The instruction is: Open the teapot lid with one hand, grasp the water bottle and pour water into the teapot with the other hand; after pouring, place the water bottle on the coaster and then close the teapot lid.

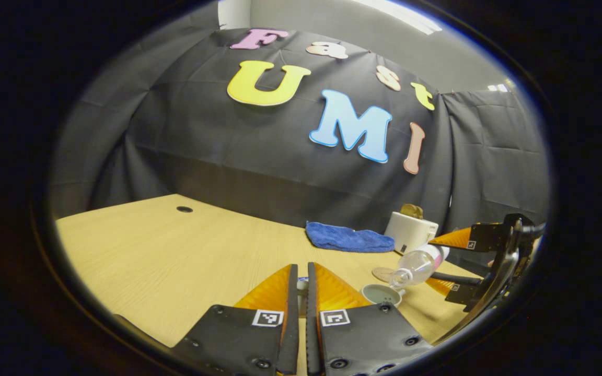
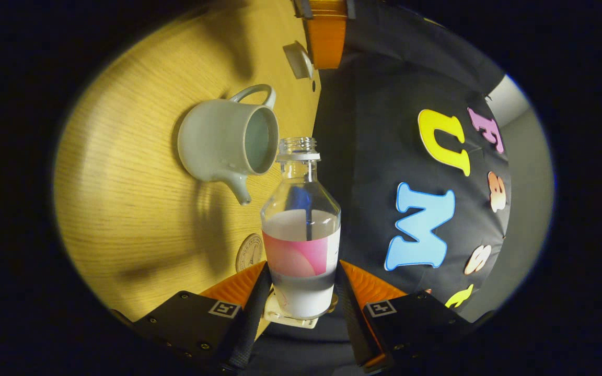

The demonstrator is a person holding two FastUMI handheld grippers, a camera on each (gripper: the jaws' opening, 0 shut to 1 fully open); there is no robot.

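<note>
Blue cloth (image 1: 349, 238) beside toaster (image 1: 411, 231).

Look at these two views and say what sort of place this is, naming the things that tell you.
Most likely a staged recording booth, not a real kitchen: black cloth wall behind a bare wooden table, with a few props set out: teapot, water bottle, blue cloth.

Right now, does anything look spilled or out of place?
No spill shows. The water bottle is tipped in the right gripper, its mouth by the open teapot, as pouring needs. The left gripper holds the lid.
</note>
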